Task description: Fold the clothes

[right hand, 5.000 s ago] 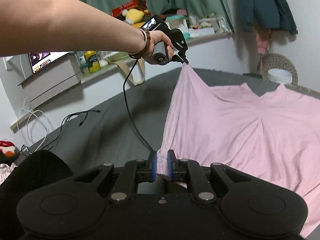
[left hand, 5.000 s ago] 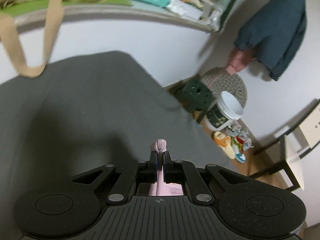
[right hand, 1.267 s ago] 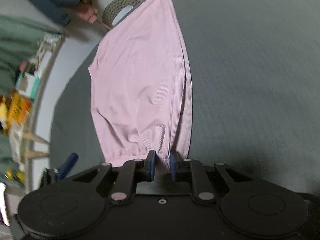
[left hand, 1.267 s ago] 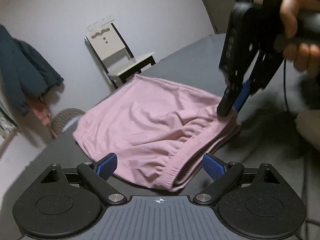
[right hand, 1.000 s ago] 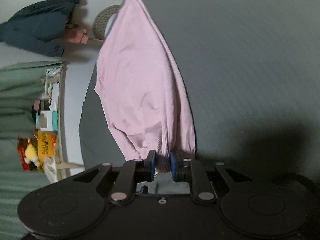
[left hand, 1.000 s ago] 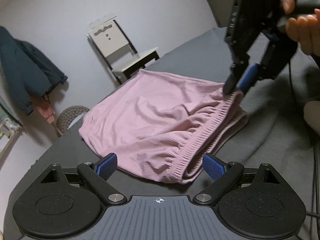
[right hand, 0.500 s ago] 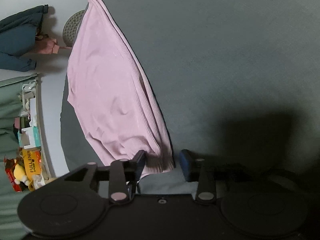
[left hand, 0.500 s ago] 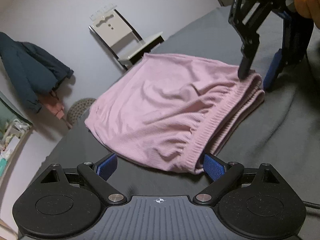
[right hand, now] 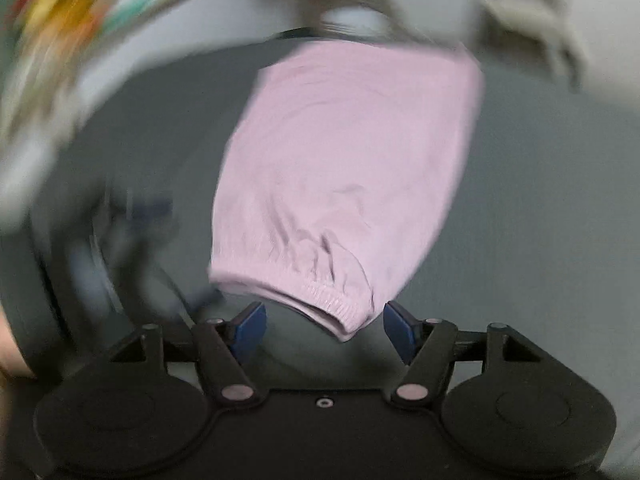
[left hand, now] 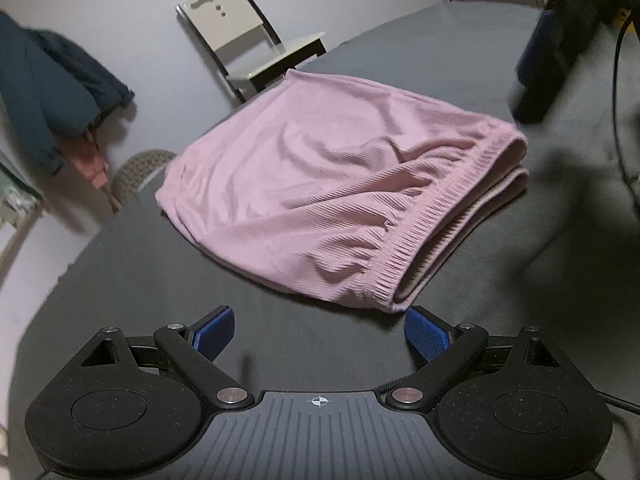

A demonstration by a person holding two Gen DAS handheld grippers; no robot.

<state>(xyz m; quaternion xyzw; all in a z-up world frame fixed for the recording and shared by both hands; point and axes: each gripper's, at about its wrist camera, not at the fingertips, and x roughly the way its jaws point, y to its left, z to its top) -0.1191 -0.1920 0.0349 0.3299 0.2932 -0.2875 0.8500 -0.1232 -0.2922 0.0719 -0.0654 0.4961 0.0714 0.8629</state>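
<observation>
The pink garment point(left hand: 332, 184) is soft, finely ribbed knit cloth with a matt face and a gathered elastic waistband. It lies on a dark grey surface point(left hand: 132, 280) of matt, slightly napped fabric. The left hand-held gripper point(left hand: 318, 330) has a matt black, faintly speckled plastic body, shiny metal pivot pins and blue textured pads point(left hand: 426, 338). The right hand-held gripper point(right hand: 324, 326) looks the same. The chair point(left hand: 256, 52) has a smooth pale seat and a dark frame
</observation>
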